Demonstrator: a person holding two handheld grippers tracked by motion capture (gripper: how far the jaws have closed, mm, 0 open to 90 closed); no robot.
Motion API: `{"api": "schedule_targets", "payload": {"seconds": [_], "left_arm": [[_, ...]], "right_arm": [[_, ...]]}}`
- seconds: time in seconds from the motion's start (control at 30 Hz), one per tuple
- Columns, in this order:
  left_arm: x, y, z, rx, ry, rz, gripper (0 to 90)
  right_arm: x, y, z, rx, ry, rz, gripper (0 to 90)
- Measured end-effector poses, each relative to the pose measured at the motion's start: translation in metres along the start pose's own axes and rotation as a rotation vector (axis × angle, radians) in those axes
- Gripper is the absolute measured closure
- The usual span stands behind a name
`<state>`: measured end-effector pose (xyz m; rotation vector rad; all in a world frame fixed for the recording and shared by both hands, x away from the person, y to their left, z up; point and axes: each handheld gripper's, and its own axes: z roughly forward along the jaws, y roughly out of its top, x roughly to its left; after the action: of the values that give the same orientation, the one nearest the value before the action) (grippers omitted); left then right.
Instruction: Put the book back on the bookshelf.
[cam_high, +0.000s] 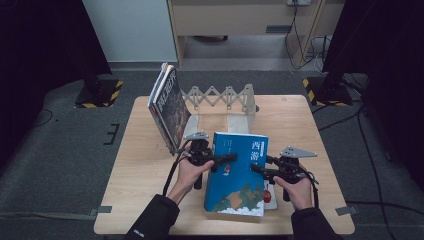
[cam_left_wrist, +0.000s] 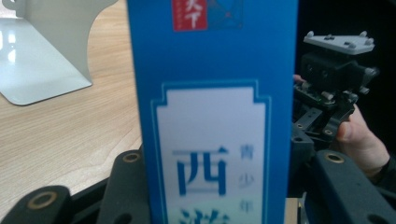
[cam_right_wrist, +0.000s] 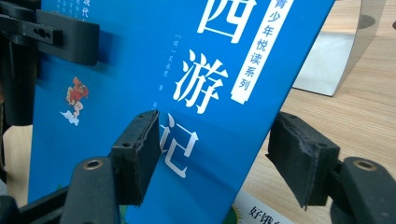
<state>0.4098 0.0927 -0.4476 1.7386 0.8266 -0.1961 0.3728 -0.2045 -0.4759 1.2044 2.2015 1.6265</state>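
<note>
A thick blue book (cam_high: 239, 186) with white Chinese title characters stands tilted on the table, its lower edge toward the person. My left gripper (cam_high: 225, 161) straddles its spine (cam_left_wrist: 210, 60) on the left. One jaw sits at the spine's edge and the other stands a little clear of it, so this gripper is open. My right gripper (cam_high: 259, 170) is shut on the book's right side. One of its pads (cam_right_wrist: 140, 154) presses the front cover (cam_right_wrist: 140, 60) and the other sits behind the back. The left gripper's jaw (cam_right_wrist: 65, 37) lies against the cover farther up.
Two books (cam_high: 167, 105) lean in an accordion book rack (cam_high: 225, 96) with a metal bookend (cam_high: 240, 122) at the table's back. A white and red book (cam_high: 268, 196) lies flat under the blue one. The wooden table (cam_high: 145, 165) has bare room at left and right.
</note>
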Motion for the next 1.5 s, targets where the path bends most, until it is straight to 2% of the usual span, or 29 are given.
{"api": "schedule_targets", "payload": {"seconds": [0.07, 0.17, 0.23, 0.4, 0.47, 0.5, 0.6, 0.67, 0.77, 0.93, 1.1, 1.27, 1.3, 1.33, 1.47, 1.5], "left_arm": [[-0.001, 0.001, 0.002, 0.016, -0.009, 0.009, 49.7], [-0.001, 0.002, 0.004, 0.028, 0.001, 0.015, 53.4], [0.000, 0.001, 0.005, 0.035, 0.007, 0.008, 56.9], [-0.001, 0.001, 0.006, 0.056, 0.012, 0.009, 58.9], [-0.001, 0.001, 0.004, 0.075, 0.011, 0.000, 59.5], [-0.002, -0.001, 0.003, 0.072, 0.015, -0.017, 59.8], [-0.002, -0.001, 0.001, 0.063, 0.012, -0.030, 60.5], [-0.005, -0.001, -0.001, 0.055, 0.008, -0.043, 60.8], [-0.008, 0.000, -0.003, 0.052, 0.006, -0.053, 61.0], [-0.016, 0.003, -0.007, 0.052, 0.001, -0.044, 61.2], [-0.021, 0.009, -0.017, 0.025, 0.003, -0.058, 61.3], [-0.025, 0.015, -0.031, -0.020, 0.021, -0.047, 61.2], [-0.028, 0.020, -0.040, -0.044, 0.030, -0.041, 61.3], [-0.029, 0.023, -0.044, -0.052, 0.031, -0.037, 61.2], [-0.035, 0.034, -0.063, -0.086, 0.081, 0.005, 61.2], [-0.035, 0.036, -0.067, -0.101, 0.089, 0.003, 61.2]], "right_arm": [[0.000, 0.000, 0.000, 0.005, 0.005, -0.005, 34.9], [0.001, 0.000, 0.001, 0.009, 0.015, -0.005, 34.9], [0.001, 0.000, 0.001, 0.017, 0.016, -0.004, 34.9], [0.000, -0.001, 0.002, 0.033, 0.021, 0.006, 34.8], [0.000, -0.002, 0.003, 0.051, 0.034, 0.008, 34.5], [0.000, -0.003, 0.003, 0.052, 0.039, 0.010, 34.4], [0.000, -0.003, 0.003, 0.049, 0.046, 0.013, 34.2], [0.000, -0.003, 0.003, 0.035, 0.056, 0.017, 34.1], [-0.002, -0.004, -0.001, 0.002, 0.064, 0.028, 38.5], [-0.006, -0.005, -0.007, -0.044, 0.078, 0.060, 34.6], [-0.008, -0.003, -0.013, -0.083, 0.086, 0.074, 33.5], [-0.013, -0.004, -0.018, -0.100, 0.057, 0.082, 33.0], [-0.016, -0.005, -0.020, -0.097, 0.027, 0.083, 32.6], [-0.018, -0.005, -0.021, -0.086, 0.002, 0.078, 32.2], [-0.024, -0.009, -0.024, -0.031, -0.105, 0.056, 29.0], [-0.026, -0.010, -0.024, -0.016, -0.129, 0.053, 28.2]]}}
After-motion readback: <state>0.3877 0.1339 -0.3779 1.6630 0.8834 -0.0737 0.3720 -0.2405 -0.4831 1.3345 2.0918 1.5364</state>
